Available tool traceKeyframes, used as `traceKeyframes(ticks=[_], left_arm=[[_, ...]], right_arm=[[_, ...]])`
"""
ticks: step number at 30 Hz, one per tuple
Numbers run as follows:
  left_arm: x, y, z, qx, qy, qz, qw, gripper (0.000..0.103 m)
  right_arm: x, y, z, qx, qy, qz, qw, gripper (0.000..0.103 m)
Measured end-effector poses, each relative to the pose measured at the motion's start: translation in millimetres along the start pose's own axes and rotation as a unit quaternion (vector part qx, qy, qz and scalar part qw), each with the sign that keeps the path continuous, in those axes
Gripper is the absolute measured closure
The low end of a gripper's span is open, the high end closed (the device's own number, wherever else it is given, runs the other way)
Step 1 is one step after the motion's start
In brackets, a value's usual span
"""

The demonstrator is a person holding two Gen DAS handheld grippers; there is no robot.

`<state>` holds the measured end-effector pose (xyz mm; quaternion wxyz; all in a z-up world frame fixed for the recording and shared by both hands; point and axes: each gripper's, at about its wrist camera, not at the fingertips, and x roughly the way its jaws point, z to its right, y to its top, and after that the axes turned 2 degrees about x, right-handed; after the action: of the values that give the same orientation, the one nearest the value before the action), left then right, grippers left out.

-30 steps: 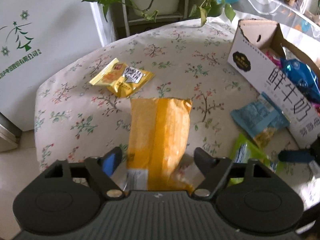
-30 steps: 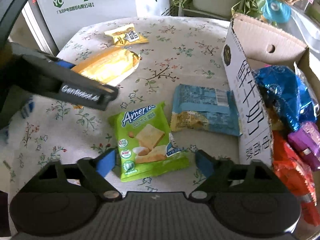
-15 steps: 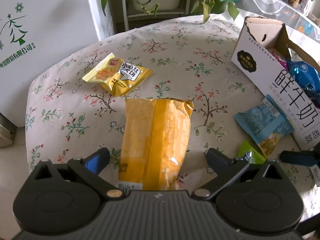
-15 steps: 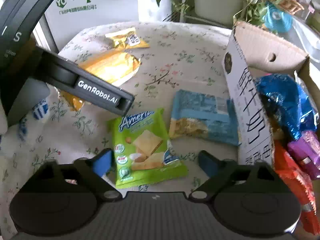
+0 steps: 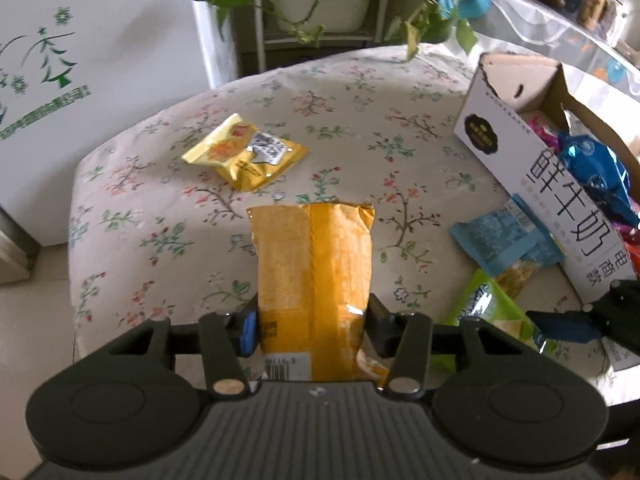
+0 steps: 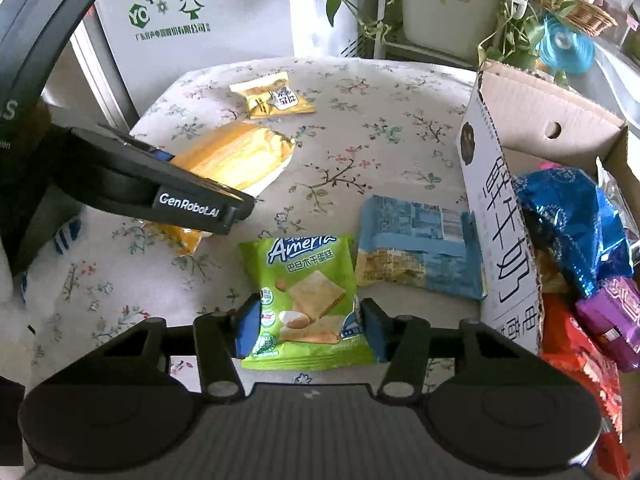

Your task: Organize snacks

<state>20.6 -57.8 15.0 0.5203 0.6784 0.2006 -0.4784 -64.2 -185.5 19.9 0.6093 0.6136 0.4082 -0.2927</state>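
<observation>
My left hand-held gripper (image 5: 312, 326) clamps the orange snack bag (image 5: 314, 272) and my right hand-held gripper (image 6: 306, 330) is closing on the green wafer packet (image 6: 308, 296) at the tabletop's (image 5: 360, 120) near edge, while the carton (image 6: 500, 220) holds several snacks and two packets lie loose.

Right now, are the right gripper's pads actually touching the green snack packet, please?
Touching. The right wrist view shows the closing right gripper with both pads pressed against the green snack packet's side edges, no gap visible.
</observation>
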Motion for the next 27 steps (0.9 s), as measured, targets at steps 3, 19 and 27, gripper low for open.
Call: traceKeyframes(ticks=[3,19,27], left_arm=[[-10,2,-6,-0.016,0.002,0.009,0.9998,0.053],[-72,24,-22,-0.056,0.043,0.084,0.994,0.053],[-88,23,-12,-0.07,0.04,0.105,0.9912,0.053]], right_arm=[[-6,1,-2,0.003,0.014,0.003,1.0,0.045],[-45,36,-1,0.018,0.035,0.077,0.996,0.045],[-66,62,17,0.042,0.024,0.12,0.992,0.045]])
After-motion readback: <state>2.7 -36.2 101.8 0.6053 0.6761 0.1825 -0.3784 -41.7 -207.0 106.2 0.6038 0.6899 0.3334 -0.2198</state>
